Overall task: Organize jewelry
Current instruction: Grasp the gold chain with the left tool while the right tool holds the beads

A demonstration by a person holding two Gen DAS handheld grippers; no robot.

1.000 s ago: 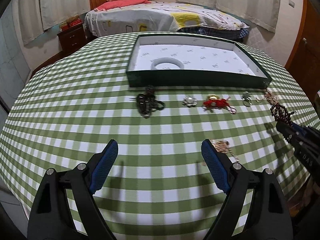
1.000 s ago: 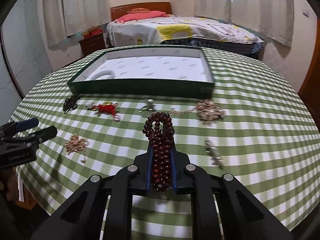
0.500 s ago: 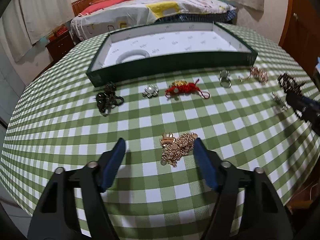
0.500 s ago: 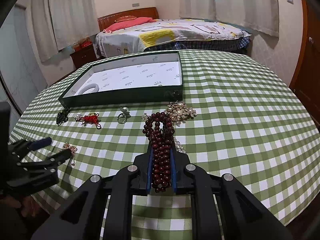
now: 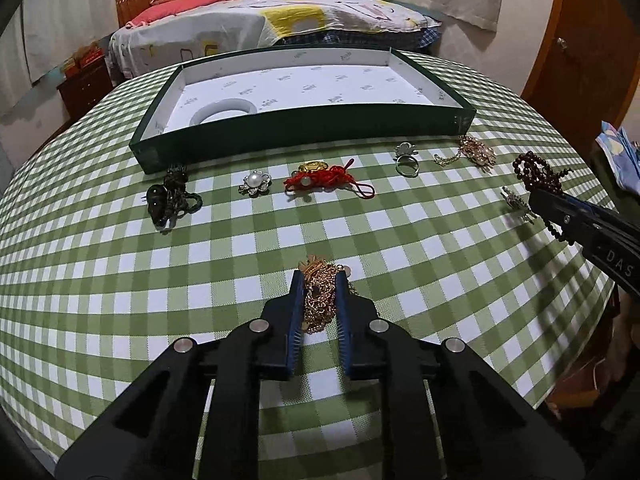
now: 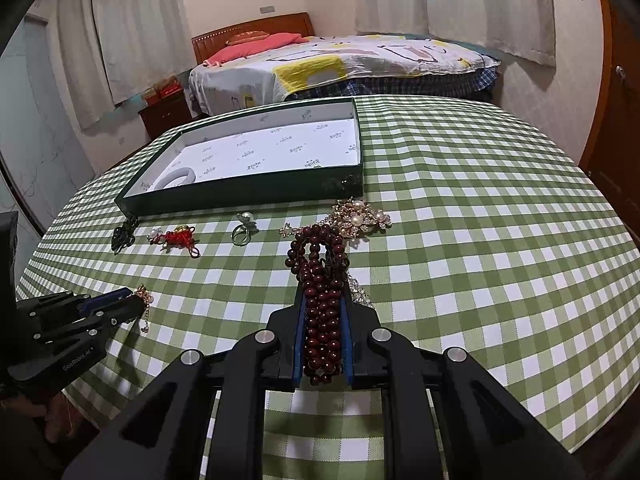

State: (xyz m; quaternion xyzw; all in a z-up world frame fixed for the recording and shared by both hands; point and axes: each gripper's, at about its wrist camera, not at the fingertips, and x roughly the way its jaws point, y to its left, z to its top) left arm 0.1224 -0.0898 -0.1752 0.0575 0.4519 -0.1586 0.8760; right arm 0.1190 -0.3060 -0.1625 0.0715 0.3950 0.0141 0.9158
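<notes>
Both tongs are loaded: the left gripper (image 5: 319,280) is pinched on a gold chain (image 5: 318,300) low over the checked tablecloth (image 5: 120,280), and the right gripper (image 6: 323,300) is clamped on a dark red bead bracelet (image 6: 318,276) held just above the cloth.

The green tray (image 5: 304,136), where the pieces presumably belong, sits at the far side of the table with only a white bangle (image 5: 223,111) in it. In front of it lie a black pendant (image 5: 170,198), a pearl flower brooch (image 5: 255,183), a red cord charm (image 5: 324,180), a ring (image 5: 406,160) and a gold brooch (image 5: 474,152).

The main risk looks like the chain: it is bunched loosely between the pads, with loops hanging free (one strand dangles in the right-wrist view), so a quick lift could let it slither out or snag. The beads droop past the fingertips too and might catch the tray wall or drag the gold brooch on the way over. The two grippers also stand fairly near each other, so a crossing path could collide.
</notes>
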